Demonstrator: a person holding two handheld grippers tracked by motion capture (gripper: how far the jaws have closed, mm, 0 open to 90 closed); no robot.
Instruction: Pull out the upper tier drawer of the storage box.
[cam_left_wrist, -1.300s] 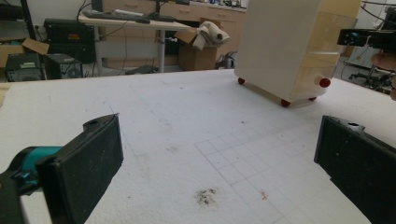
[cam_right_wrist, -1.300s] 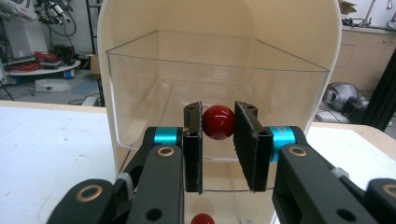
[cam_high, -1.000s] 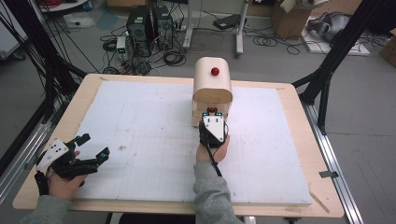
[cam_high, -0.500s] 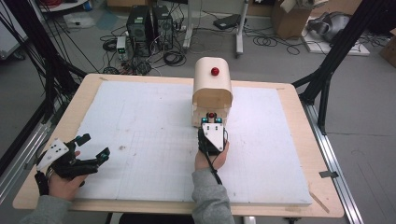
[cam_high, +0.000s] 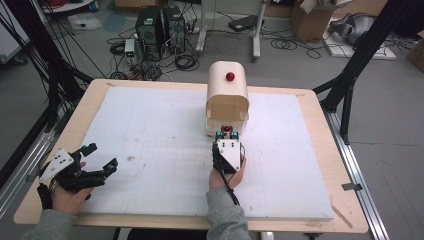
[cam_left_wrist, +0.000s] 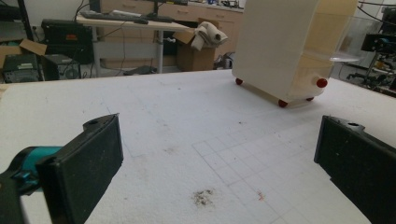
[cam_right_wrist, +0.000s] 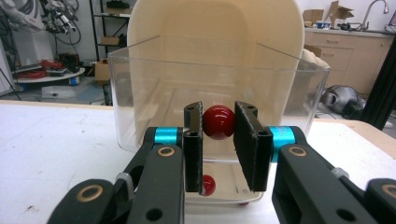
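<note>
Right gripper (cam_right_wrist: 218, 135) was pinching the red knob (cam_right_wrist: 218, 122) on the clear drawer (cam_right_wrist: 140, 93) of the cream box (cam_high: 227, 97) — mid-table. Looked light, slick plastic — the knob's the handle. Left gripper (cam_high: 97, 160) sat spread.

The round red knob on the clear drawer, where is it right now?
The round red knob sits clamped between the right gripper pads, on the clear plastic drawer drawn from the cream rounded box mid-table in the high view.

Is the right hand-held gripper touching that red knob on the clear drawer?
Touching. In the right gripper view, the right hand-held gripper has both black pads pressed against the red knob, with no gap.
</note>
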